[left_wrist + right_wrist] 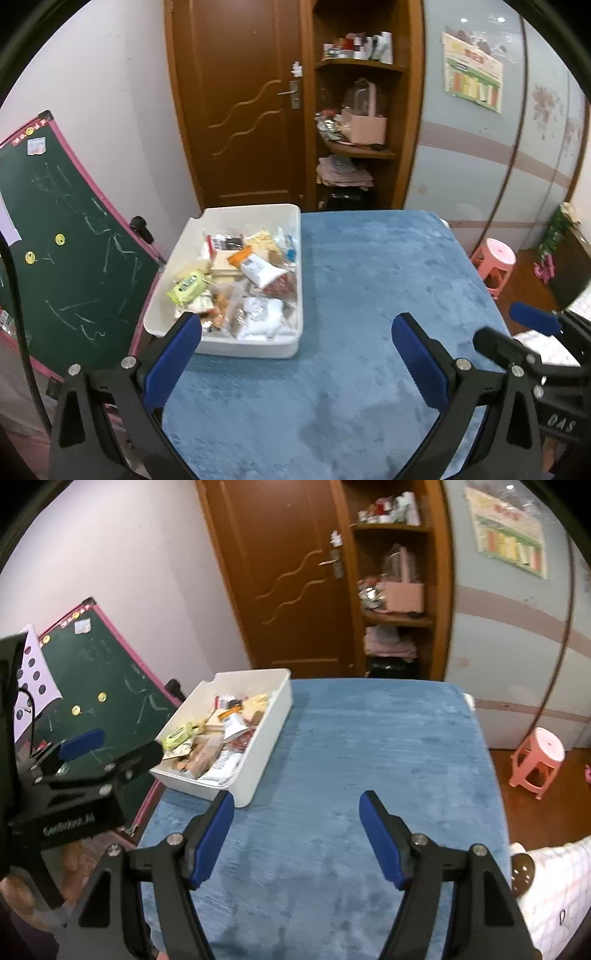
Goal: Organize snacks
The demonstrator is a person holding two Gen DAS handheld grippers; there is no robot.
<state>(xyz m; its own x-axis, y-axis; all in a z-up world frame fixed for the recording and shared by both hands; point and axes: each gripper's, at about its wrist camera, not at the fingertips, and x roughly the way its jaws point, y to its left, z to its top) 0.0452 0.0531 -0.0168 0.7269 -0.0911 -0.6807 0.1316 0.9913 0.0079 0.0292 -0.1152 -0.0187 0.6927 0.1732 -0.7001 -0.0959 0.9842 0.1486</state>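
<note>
A white bin stands at the far left of the blue plush tabletop. Several wrapped snacks lie in it, among them a green pack and a white-and-red bag. My left gripper is open above the near table, nothing between its blue pads, its left pad just in front of the bin's near corner. My right gripper is open too, empty, over the cloth to the right of the bin. Each gripper shows at the edge of the other's view.
A green chalkboard leans at the table's left side. Behind the table are a wooden door and shelves with boxes and cloths. A pink stool stands on the floor at the right.
</note>
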